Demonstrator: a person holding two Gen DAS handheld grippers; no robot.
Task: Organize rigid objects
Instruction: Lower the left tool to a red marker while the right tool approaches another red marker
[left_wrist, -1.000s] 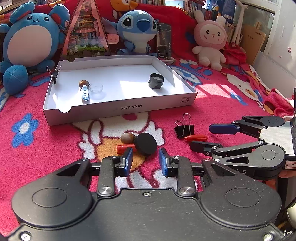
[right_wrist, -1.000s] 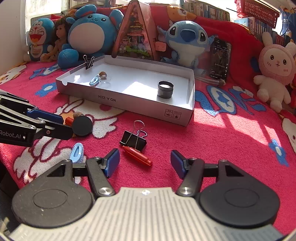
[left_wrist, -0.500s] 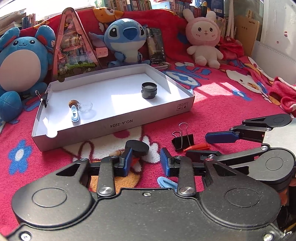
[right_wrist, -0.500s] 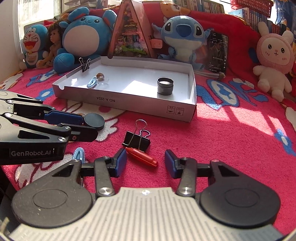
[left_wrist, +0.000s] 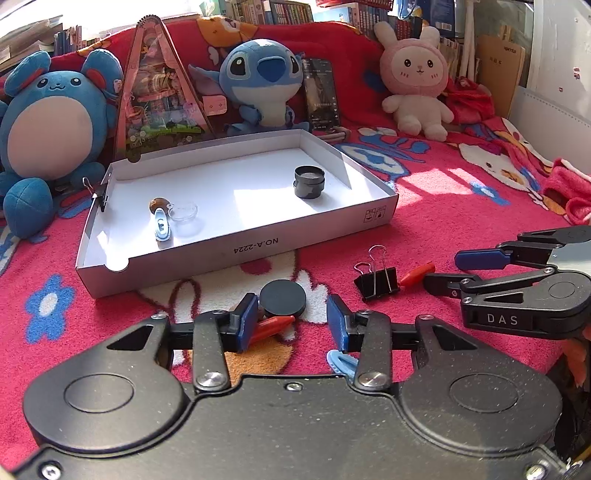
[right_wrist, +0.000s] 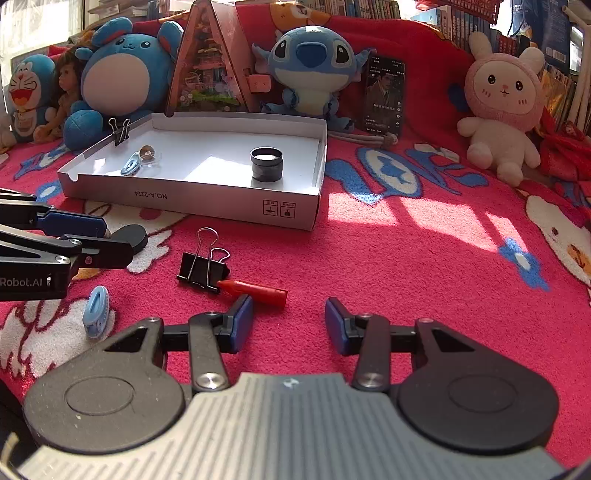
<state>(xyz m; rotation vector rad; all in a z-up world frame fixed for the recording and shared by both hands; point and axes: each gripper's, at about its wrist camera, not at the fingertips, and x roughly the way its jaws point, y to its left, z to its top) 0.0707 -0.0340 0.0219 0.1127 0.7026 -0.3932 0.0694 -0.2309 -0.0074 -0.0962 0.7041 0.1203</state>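
Both tongs (left_wrist: 291, 323) (right_wrist: 289, 325) ajar, empty.

Light blue clip (left_wrist: 341, 363) half hidden behind left jaws, small brown item under black disc (left_wrist: 283, 297) unidentifiable

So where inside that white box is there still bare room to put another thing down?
The white box has a wide bare patch mid-floor, between the clear dish and the black ring, plus the strip along its back wall. The left end is crowded: the dish, a blue clip and a brown piece sit bunched together.
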